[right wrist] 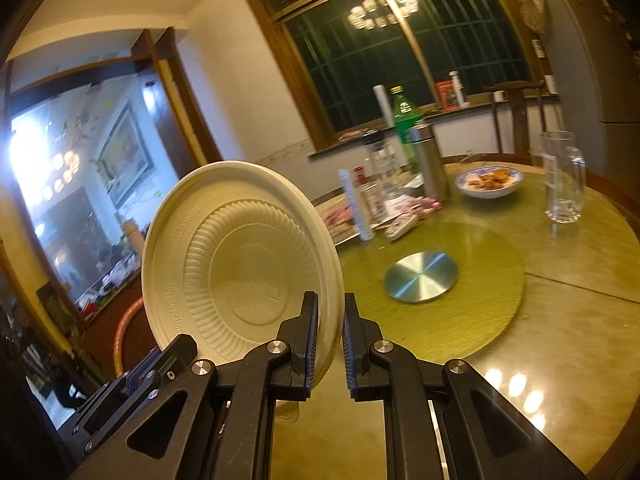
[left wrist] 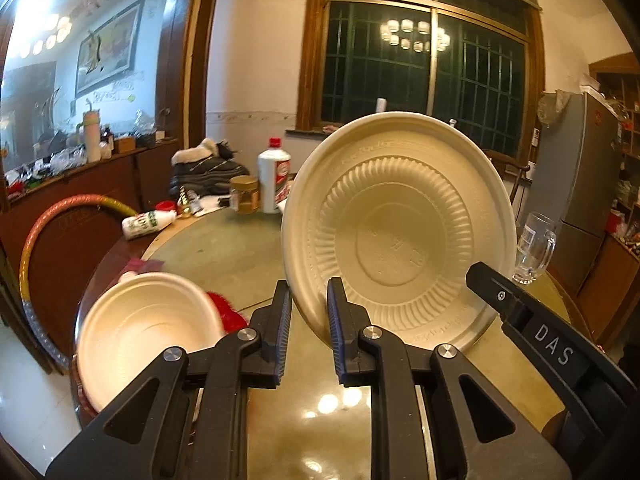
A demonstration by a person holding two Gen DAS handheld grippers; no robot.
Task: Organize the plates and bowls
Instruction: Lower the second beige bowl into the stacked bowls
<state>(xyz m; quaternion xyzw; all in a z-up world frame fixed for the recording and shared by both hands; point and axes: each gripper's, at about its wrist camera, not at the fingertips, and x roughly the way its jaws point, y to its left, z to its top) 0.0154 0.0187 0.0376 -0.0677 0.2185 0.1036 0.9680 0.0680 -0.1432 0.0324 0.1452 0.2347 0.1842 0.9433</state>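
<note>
A cream disposable plate (left wrist: 396,232) is held tilted on edge above the round table (left wrist: 224,248). My left gripper (left wrist: 309,292) is shut on its lower-left rim. In the same view my right gripper (left wrist: 486,280) reaches in from the right and meets the plate's lower-right rim. In the right wrist view the plate (right wrist: 244,264) stands left of centre, with my right gripper (right wrist: 330,300) shut on its right rim and my left gripper (right wrist: 160,356) at its lower left. A cream bowl (left wrist: 148,328) sits at the table's near-left edge.
A glass mug (left wrist: 534,248), a white bottle (left wrist: 274,174), a jar (left wrist: 244,194) and a lying bottle (left wrist: 146,224) stand around the table's far side. A metal disc (right wrist: 422,276) lies on the green turntable (right wrist: 480,308). Behind it are a bowl of food (right wrist: 490,180), a steel flask (right wrist: 428,160) and bottles.
</note>
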